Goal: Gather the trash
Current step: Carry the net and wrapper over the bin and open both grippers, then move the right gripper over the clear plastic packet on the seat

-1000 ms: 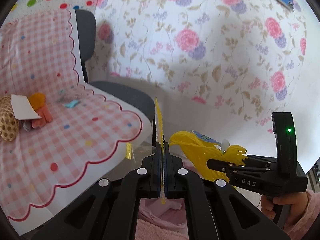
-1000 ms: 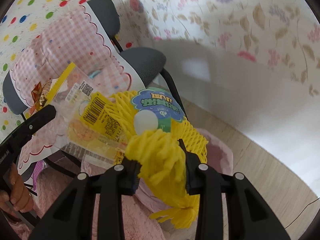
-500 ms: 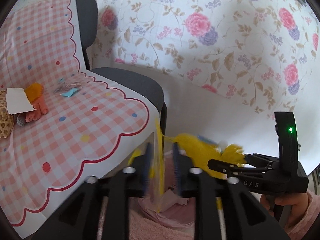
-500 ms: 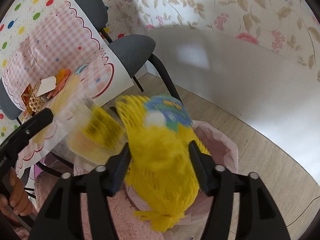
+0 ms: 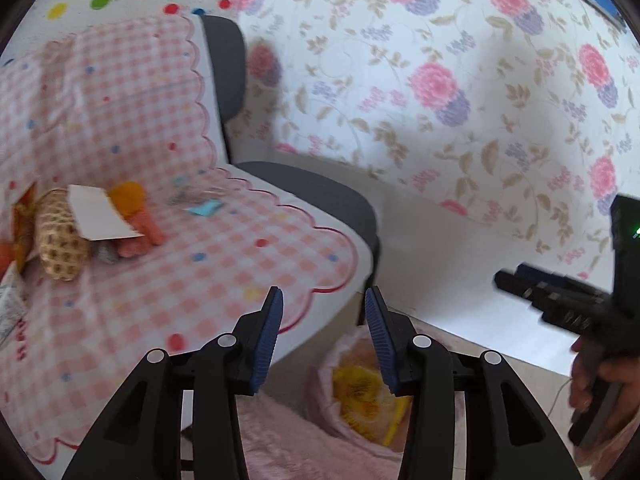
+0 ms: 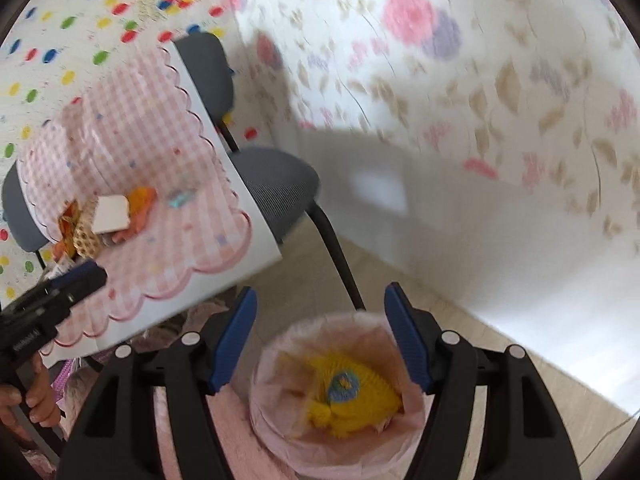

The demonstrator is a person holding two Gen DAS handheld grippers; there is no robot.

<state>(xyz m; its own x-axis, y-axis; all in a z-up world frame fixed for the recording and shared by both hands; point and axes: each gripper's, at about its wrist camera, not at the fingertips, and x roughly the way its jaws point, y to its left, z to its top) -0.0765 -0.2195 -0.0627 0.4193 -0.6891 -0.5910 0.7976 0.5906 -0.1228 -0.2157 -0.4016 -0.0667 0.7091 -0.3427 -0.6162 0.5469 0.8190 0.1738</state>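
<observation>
since both jaws let go | yellow foam net (image 6: pixel 352 398) now in pink-lined bin (image 6: pixel 280 336) | left gripper (image 5: pixel 324 336), right gripper (image 6: pixel 320 340) released

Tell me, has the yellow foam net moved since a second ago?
Yes. The yellow foam net has dropped out of the right gripper, whose jaws now stand open, and lies down inside the pink-lined bin beside the chair.

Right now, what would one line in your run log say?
left tool: open, empty | right tool: open, above bin | yellow foam net: in pink-lined bin | more trash: on chair
</observation>
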